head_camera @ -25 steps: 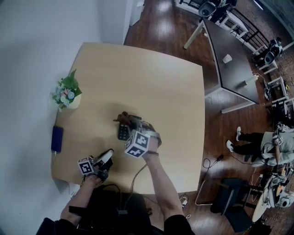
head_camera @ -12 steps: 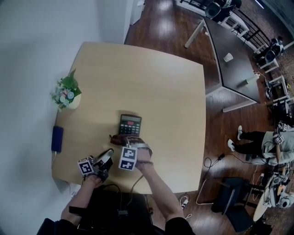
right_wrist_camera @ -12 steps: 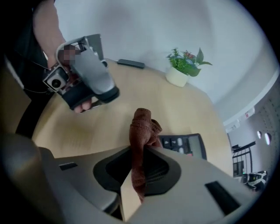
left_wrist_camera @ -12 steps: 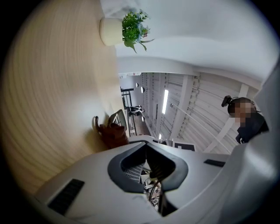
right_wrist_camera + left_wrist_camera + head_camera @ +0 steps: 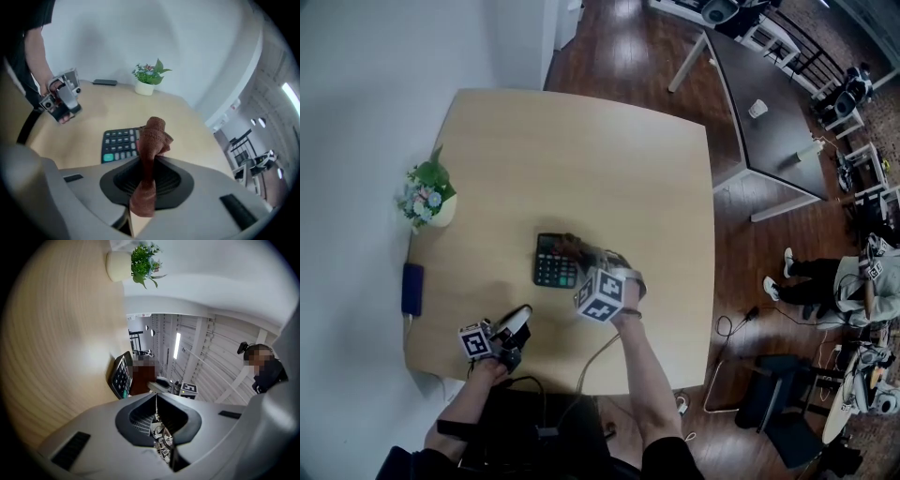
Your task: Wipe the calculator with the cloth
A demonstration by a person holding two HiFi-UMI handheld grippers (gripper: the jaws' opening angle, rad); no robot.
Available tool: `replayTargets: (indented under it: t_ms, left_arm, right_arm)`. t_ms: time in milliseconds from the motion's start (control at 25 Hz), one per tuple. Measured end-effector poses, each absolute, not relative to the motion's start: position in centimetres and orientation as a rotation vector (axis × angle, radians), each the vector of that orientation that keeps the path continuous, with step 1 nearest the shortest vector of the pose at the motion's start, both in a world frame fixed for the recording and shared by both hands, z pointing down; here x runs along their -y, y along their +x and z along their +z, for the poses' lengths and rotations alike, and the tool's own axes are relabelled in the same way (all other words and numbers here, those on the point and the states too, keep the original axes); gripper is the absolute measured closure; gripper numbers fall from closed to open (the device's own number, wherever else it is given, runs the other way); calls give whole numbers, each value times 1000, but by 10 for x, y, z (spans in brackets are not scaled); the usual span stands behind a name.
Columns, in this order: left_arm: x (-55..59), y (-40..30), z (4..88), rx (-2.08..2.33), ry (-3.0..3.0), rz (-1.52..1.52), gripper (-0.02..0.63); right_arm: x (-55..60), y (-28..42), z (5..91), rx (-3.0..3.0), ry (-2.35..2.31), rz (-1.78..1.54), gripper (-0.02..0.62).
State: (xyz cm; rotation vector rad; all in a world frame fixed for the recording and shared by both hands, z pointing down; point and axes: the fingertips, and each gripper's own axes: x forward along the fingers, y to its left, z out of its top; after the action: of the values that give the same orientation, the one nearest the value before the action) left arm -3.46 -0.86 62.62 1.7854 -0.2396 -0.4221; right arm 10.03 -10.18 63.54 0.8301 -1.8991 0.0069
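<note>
With the right tool (image 5: 152, 157), pinches a rust-brown cloth (image 5: 152, 136) hard between closed jaws, with a bunched knot standing out past the tips and a loose tail hanging behind. Holds the left tool (image 5: 156, 394) shut on nothing, parked by the near-left corner of the table (image 5: 609, 159), well apart from the work.

Runs a back-and-forth with the cloth. A second ago, covers the far end of the calculator. Half a second ago, sits drawn back to its near edge with the whole keypad bared. Now reaches forward again over the right part of the calculator (image 5: 548, 262). Reads as wiping well under way — a fresh forward stroke, probably with the left columns of keys left for another pass. Hard to tell whether the knot presses on the keys or skims just above them.

Lies flat on the table, in the near half and about midway across, with the potted plant (image 5: 427, 197) well apart at the left edge. Shows a dark case, neat rows of grey keys and one teal key at a near corner. Hides its far right part under cloth and tool in the head view.
</note>
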Motion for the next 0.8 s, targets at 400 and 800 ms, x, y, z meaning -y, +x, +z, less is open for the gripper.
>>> replayTargets:
  t_ms: [400, 800]
  left_arm:
    - [9, -34, 622, 243, 1809, -399, 599]
    - [4, -25, 628, 218, 1802, -375, 599]
  right_arm:
    - [82, 66, 697, 1762, 580, -177, 531]
    - [-1, 54, 706, 1907, 374, 30, 531]
